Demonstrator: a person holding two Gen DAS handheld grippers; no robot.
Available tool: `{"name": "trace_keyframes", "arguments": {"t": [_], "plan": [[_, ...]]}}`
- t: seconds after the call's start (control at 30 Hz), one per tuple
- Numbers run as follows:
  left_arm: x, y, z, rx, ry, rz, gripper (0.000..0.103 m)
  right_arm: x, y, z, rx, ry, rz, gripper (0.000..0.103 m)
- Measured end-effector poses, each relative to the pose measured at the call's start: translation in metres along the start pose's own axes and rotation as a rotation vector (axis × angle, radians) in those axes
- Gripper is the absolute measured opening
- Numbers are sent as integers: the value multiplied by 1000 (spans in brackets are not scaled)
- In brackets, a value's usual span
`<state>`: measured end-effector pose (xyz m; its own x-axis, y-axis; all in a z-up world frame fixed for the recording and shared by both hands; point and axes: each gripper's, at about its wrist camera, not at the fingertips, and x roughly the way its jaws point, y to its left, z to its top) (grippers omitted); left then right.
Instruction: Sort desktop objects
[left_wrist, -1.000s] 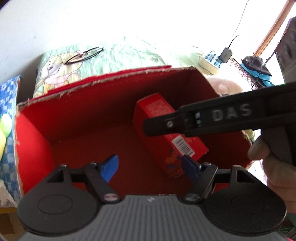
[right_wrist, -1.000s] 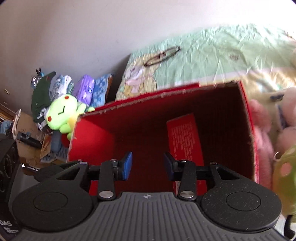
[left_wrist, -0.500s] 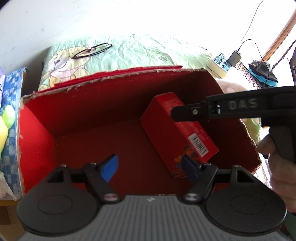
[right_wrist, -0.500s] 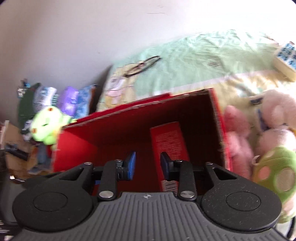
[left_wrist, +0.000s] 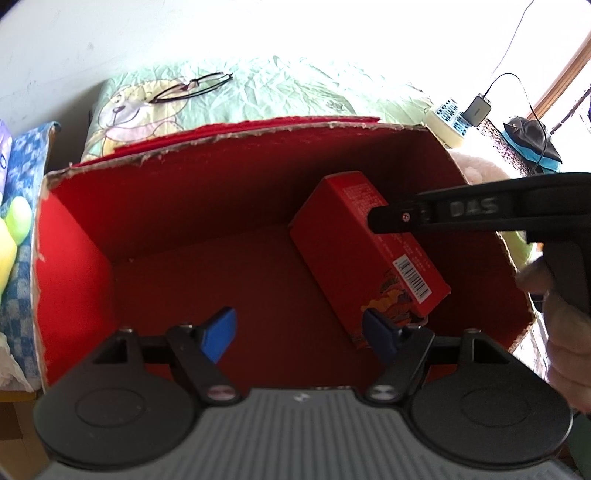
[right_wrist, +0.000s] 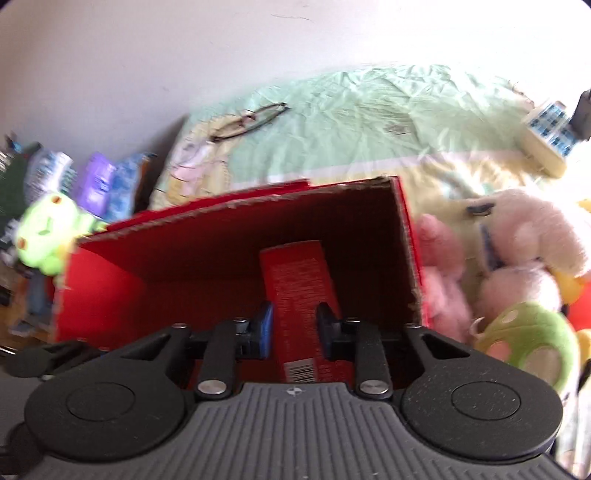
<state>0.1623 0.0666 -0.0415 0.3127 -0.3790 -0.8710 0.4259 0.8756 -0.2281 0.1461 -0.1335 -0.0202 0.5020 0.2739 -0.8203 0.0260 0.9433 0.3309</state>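
Observation:
A red cardboard box (left_wrist: 258, 129) stands open-topped on the bed, and a red carton (left_wrist: 351, 251) with a barcode lies slanted in its right half. My left gripper (left_wrist: 299, 328) hangs open over the box's near side; its right pad is just in front of the carton's near end and nothing is between the jaws. From the right, my right gripper's finger (left_wrist: 443, 214) reaches over the carton's far end. In the right wrist view my right gripper (right_wrist: 294, 325) is part open, and the carton (right_wrist: 299, 280) shows through the gap, lower in the box (right_wrist: 258, 199). I see no pad pressing on it.
Spectacles (left_wrist: 192, 86) lie on the green bedspread behind the box. Pink and white plush toys (right_wrist: 443, 266) and a green mushroom plush (right_wrist: 528, 332) crowd the box's right side. A green frog plush (right_wrist: 48, 229) sits left. A power strip (left_wrist: 448, 118) lies far right.
The right gripper's jaws have narrowed and it has drawn back to the right across the carton. Its view has swung so the carton now lines up between the fingers. The left gripper kept still.

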Motion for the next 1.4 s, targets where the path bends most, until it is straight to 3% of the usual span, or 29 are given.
{"name": "trace_keyframes", "arguments": {"t": [0.07, 0.23, 0.43, 0.5, 0.57, 0.77, 0.87, 1.07, 1.13, 1.23, 1.4], "plan": [[1, 0, 0, 2, -3, -2, 76, -4, 2, -1, 17, 13, 86, 32], [3, -3, 3, 12, -3, 28, 76, -6, 11, -4, -5, -48, -74, 33], [6, -7, 4, 17, -4, 31, 76, 7, 4, -4, 36, 15, -97, 33], [7, -7, 6, 13, 1, 28, 76, 15, -2, -6, 98, 82, -20, 41], [8, -6, 7, 6, -3, 24, 76, 21, -13, -10, 210, 146, 81, 41], [0, -7, 8, 33, -32, 38, 78, 23, -39, -19, 378, 180, 283, 41], [-3, -2, 2, 41, -29, 79, 78, 21, -34, -21, 351, 162, 298, 41], [-3, 8, -3, 10, 4, 63, 91, 31, -23, -24, 355, 204, 284, 41], [-4, 10, -6, 3, 17, 57, 90, 26, -26, -26, 373, 216, 277, 41], [-4, 12, -12, -3, 42, 38, 89, 8, -32, -29, 359, 169, 258, 41], [18, 19, -8, -70, 155, -7, 83, -27, -50, -33, 375, 51, 281, 43]]}}
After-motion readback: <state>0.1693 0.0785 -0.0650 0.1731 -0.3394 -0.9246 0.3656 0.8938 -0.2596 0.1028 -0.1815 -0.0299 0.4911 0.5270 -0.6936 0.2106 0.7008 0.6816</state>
